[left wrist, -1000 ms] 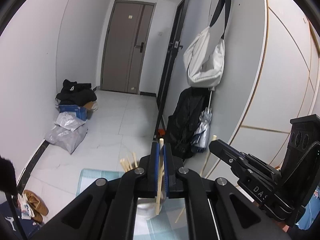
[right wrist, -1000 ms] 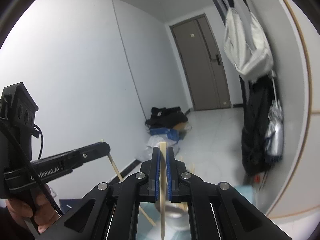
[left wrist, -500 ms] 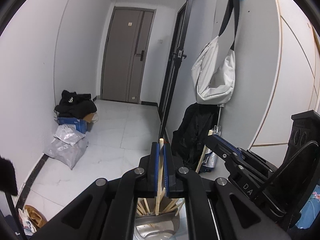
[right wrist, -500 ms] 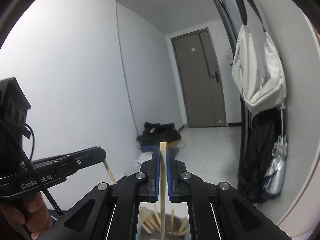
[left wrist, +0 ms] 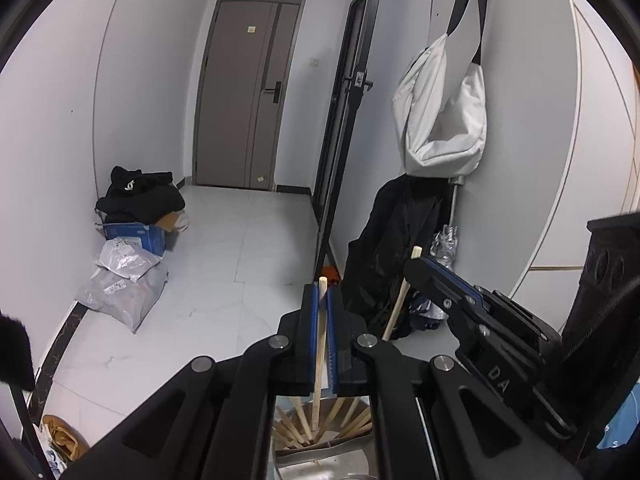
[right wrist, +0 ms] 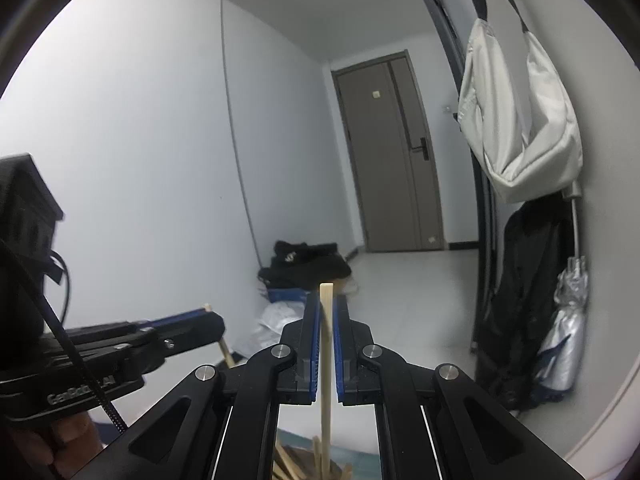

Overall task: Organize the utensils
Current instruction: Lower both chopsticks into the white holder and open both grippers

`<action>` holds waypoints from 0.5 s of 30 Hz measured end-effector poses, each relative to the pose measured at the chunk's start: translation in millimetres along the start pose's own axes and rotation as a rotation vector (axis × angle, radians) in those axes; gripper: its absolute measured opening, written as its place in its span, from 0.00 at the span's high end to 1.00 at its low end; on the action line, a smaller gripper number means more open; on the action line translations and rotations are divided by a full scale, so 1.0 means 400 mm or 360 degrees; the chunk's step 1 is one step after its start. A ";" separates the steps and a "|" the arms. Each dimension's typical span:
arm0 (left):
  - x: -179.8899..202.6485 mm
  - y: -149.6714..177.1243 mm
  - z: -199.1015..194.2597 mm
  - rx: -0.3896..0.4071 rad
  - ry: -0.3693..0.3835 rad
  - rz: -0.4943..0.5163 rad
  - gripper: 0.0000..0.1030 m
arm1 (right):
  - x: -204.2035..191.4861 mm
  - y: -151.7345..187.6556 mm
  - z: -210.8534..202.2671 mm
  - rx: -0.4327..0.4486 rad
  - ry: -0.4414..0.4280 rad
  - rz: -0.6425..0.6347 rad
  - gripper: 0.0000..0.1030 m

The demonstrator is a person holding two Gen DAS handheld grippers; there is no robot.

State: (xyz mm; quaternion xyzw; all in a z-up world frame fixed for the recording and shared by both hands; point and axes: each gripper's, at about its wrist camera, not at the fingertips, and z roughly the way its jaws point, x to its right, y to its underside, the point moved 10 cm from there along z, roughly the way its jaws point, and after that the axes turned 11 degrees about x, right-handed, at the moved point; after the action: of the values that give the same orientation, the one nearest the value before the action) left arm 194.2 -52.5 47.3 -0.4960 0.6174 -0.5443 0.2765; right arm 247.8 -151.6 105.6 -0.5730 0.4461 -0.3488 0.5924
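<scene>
Several chopsticks (left wrist: 344, 420) fill the metal holder (left wrist: 320, 460); both grippers pinch 1 chopstick each.

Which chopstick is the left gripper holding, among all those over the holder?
The upright chopstick pinched by the left gripper; the other chopsticks lean loose in the metal holder below.

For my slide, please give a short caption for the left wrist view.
Left gripper holds a wooden chopstick upright above the metal holder with more chopsticks; right gripper beside it grips another.
</scene>
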 end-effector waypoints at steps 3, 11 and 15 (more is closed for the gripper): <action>-0.003 0.014 0.008 -0.0017 0.0019 -0.0013 0.99 | 0.000 0.037 0.010 -0.0033 -0.0028 -0.0009 0.95; -0.005 0.064 0.034 -0.0109 -0.0006 0.0012 0.99 | -0.011 0.102 -0.002 -0.0086 -0.0063 -0.0087 0.95; 0.006 0.078 0.039 -0.0144 0.0005 0.0031 0.99 | 0.000 0.140 -0.013 -0.0149 -0.0066 -0.0045 0.95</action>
State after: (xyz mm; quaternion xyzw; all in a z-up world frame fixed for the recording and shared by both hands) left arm 197.4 -63.6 14.1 -0.5011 0.6465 -0.5141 0.2581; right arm 237.7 -148.0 50.3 -0.6135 0.4414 -0.3238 0.5692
